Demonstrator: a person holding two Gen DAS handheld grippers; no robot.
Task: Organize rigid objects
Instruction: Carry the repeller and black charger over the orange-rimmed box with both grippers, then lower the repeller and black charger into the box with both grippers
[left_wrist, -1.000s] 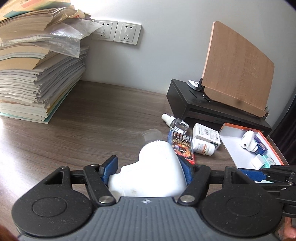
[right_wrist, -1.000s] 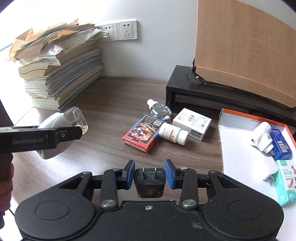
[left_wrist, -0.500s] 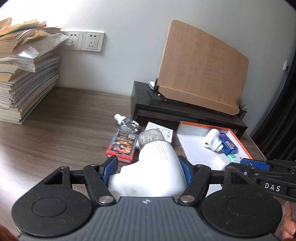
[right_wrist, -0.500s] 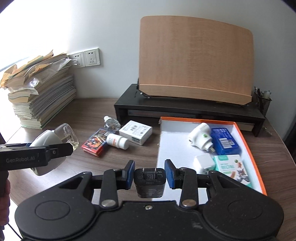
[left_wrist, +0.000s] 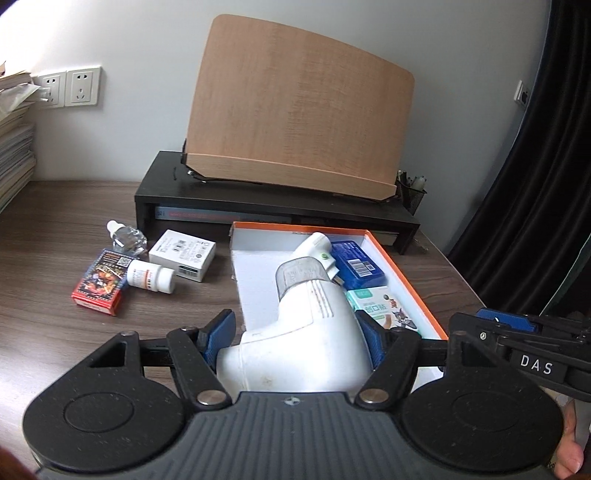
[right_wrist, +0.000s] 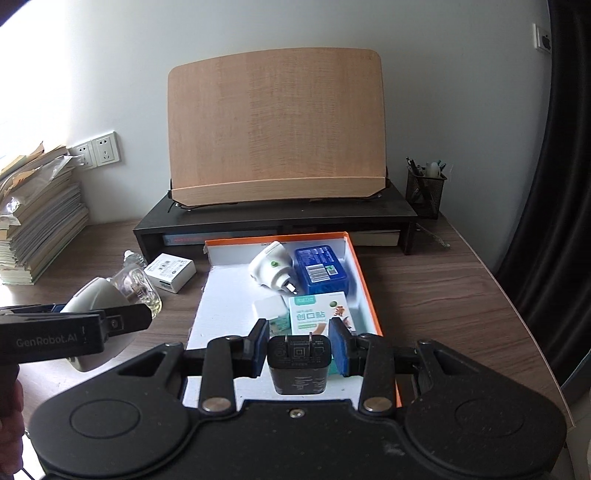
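Observation:
My left gripper (left_wrist: 295, 332) is shut on a white plug-in device with a clear bottle end (left_wrist: 303, 328), held over the near left part of the orange-rimmed white box (left_wrist: 402, 269). My right gripper (right_wrist: 298, 349) is shut on a black charger plug (right_wrist: 298, 363), prongs up, over the box's (right_wrist: 364, 280) near end. In the box lie a white plug device (right_wrist: 271, 271), a blue pack (right_wrist: 319, 269), a white adapter (right_wrist: 271, 308) and a bandage box (right_wrist: 321, 314). The left gripper with its white device (right_wrist: 94, 306) shows at the left of the right wrist view.
On the wooden desk left of the box lie a red card box (left_wrist: 99, 282), a white pill bottle (left_wrist: 151, 278), a white carton (left_wrist: 183, 254) and a small clear bottle (left_wrist: 123, 236). Behind stand a black riser (left_wrist: 258, 206) with a wooden book stand (left_wrist: 295, 125), a pen cup (right_wrist: 424, 192) and stacked papers (right_wrist: 33, 221).
Both grippers have travelled right across the desk, from over the loose items to over the box, keeping hold of the white device and the black charger.

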